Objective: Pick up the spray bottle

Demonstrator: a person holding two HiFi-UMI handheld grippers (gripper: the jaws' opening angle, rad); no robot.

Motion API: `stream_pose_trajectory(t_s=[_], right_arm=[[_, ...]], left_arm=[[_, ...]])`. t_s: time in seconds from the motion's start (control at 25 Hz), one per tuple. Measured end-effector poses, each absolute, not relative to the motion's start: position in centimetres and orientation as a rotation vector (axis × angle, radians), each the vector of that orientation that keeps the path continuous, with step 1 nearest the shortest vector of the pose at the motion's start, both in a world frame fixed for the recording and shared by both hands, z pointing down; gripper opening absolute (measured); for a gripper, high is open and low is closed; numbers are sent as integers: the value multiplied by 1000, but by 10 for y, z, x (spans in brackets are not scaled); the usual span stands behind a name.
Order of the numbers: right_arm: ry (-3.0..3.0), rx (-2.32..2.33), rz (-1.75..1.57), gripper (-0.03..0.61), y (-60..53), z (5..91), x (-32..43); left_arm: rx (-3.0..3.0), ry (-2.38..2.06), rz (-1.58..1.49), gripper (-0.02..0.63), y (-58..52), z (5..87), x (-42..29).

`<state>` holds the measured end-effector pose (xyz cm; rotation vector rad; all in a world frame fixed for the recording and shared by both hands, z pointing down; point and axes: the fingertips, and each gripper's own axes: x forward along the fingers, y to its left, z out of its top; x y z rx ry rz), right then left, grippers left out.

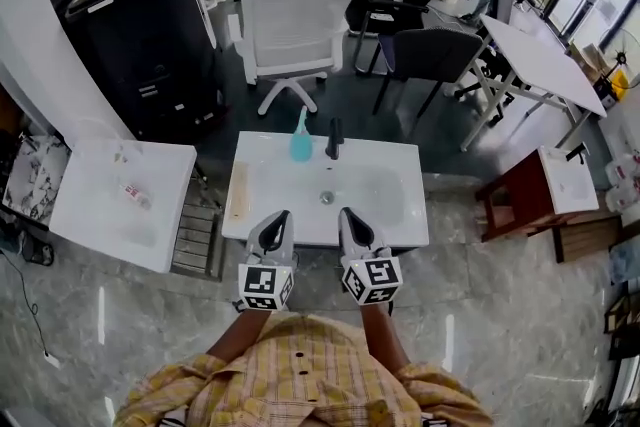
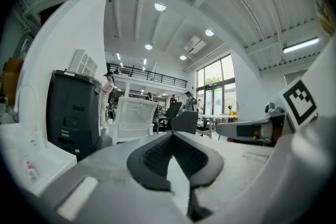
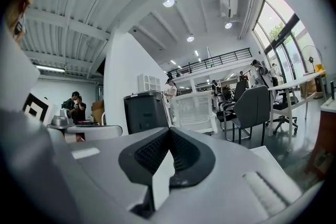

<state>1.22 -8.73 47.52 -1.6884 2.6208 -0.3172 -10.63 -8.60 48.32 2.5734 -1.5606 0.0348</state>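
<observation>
In the head view a teal spray bottle [image 1: 301, 141] stands upright at the back of a white washbasin [image 1: 400, 215], just left of a black tap [image 1: 334, 139]. My left gripper [image 1: 281, 216] and right gripper [image 1: 346, 214] hover side by side over the basin's front edge, well short of the bottle. Both point level towards it. The left gripper [image 2: 172, 134] has its jaws closed together with nothing between them. The right gripper [image 3: 169, 131] is likewise shut and empty. Neither gripper view shows the bottle.
A second white basin [image 1: 90, 215] lies to the left, with a metal grate [image 1: 196, 237] between the two. Behind stand a black machine [image 1: 140, 35], a white chair [image 1: 290, 30] and dark chairs [image 1: 430, 50]. A red-brown cabinet [image 1: 520, 195] sits to the right.
</observation>
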Motion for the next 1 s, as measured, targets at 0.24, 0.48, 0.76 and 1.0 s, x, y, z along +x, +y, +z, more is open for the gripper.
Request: stream_pose_trajectory(t_s=[0.24,0.48,0.76,1.0], right_arm=[[2567,-1765,-346,-8,-119,483,-10],[2551,-1819,-350,-8,-138,488,-26],[2560,-1832,-358,-8,-159,494,-24],[2600,-1801,-377,-8,-179,501,-15]], left_arm=[[2608,-1490,61,-2,-123,491,-129],[2619,-1442,66,-2,-145,498,-143],[2599,-1445,76,-2,-168,506,-141],[2564,-1485,116,-2,-194,514,-133]])
